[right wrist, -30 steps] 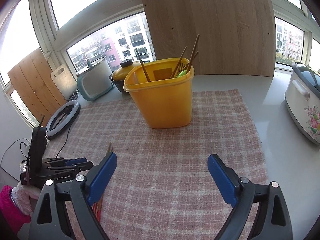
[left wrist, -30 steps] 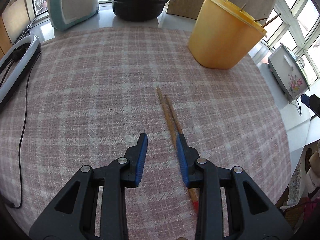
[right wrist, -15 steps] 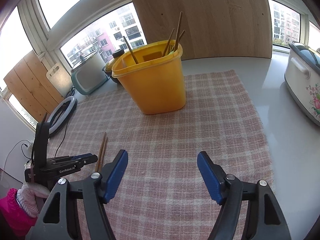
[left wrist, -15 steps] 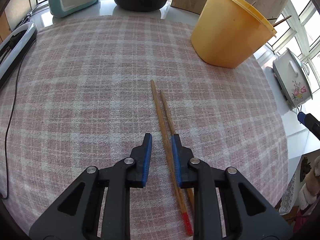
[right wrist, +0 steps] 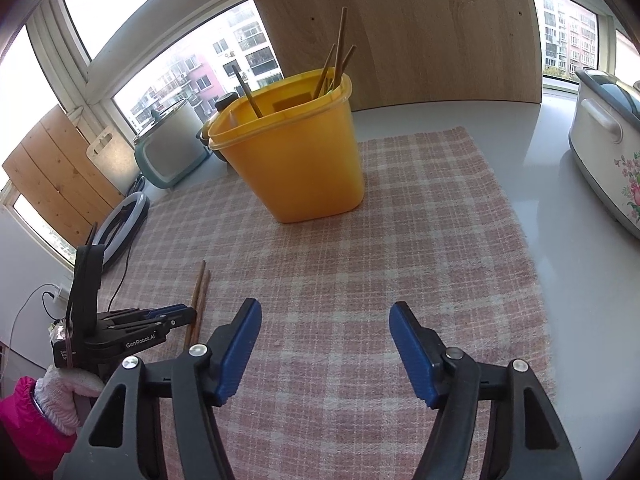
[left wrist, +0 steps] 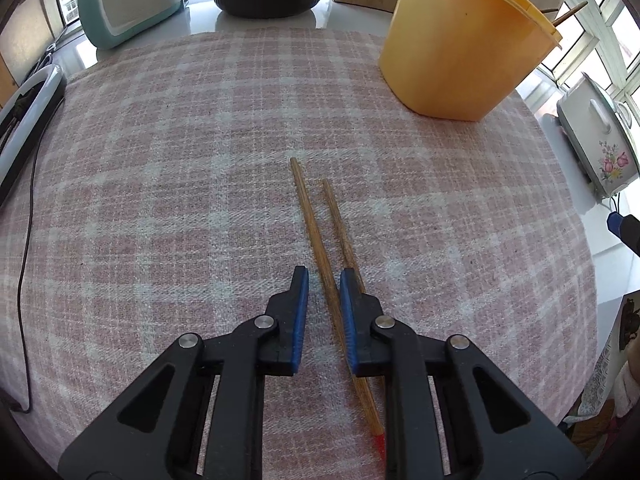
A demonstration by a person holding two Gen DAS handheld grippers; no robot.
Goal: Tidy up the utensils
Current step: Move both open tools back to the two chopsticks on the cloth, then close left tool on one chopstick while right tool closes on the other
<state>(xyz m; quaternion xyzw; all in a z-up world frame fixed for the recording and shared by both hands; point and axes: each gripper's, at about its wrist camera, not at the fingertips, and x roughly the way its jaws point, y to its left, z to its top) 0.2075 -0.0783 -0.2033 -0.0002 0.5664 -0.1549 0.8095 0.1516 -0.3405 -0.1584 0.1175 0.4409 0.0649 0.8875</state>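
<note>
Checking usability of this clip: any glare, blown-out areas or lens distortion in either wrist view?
Left wrist view: sharp; sunlight glares off the yellow bin, and the fisheye bows the plaid cloth. Right wrist view: the windows are blown out white, and the wooden board curves near the rim.

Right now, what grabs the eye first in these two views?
The tall yellow bin at the far side of the pink checked cloth, with several chopsticks sticking out of it. Then the two loose chopsticks lying near the cloth's middle, with the left tongs closing around one of them, its pads not yet pressing. The right tongs hang open over bare cloth, holding nothing.
</note>
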